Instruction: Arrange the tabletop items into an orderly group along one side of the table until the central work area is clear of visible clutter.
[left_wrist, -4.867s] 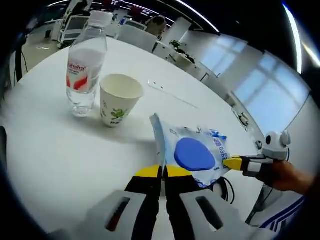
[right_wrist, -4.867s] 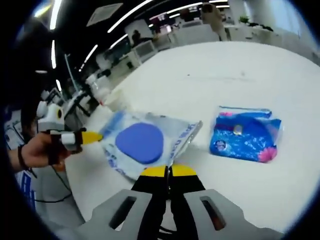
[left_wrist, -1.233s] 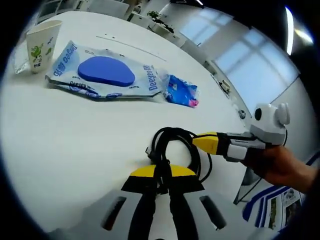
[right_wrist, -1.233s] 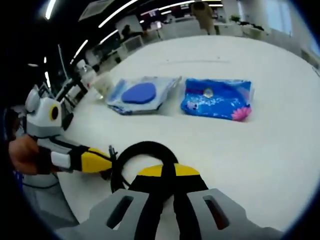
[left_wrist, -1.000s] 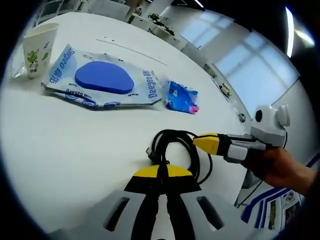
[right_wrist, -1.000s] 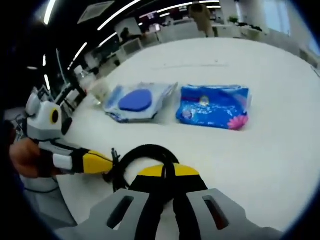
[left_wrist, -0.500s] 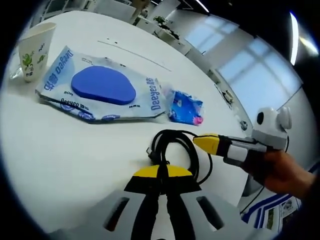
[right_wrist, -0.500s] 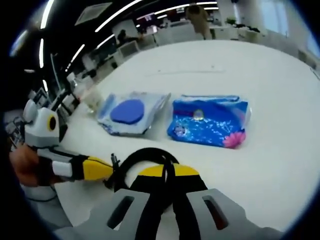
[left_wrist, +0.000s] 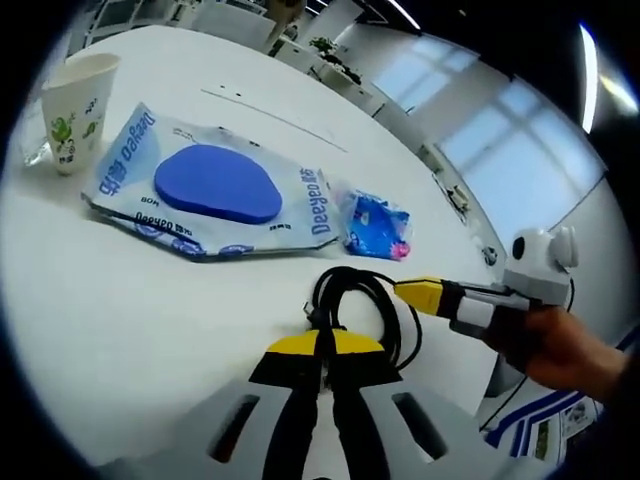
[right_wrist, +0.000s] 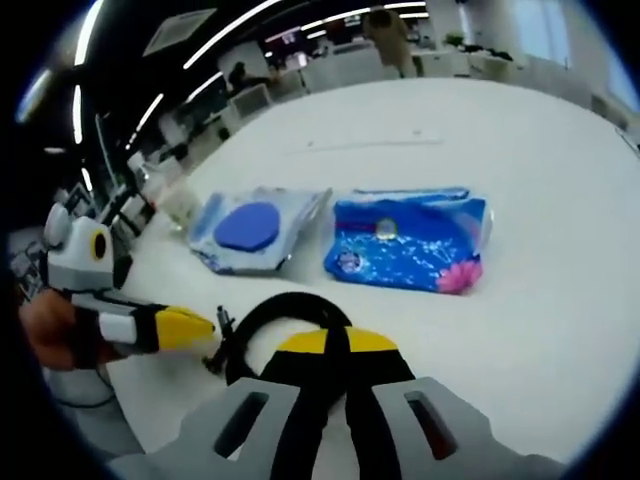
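Two grippers meet at one coiled black cable on a round white table. Beyond the cable lies a pale wipes pack with a blue oval lid, then a bright blue packet just beside it, and a paper cup past the far end of the pack. The cable lies near the table's edge. The left gripper has its jaws closed on the cable; the right gripper is likewise clamped on it.
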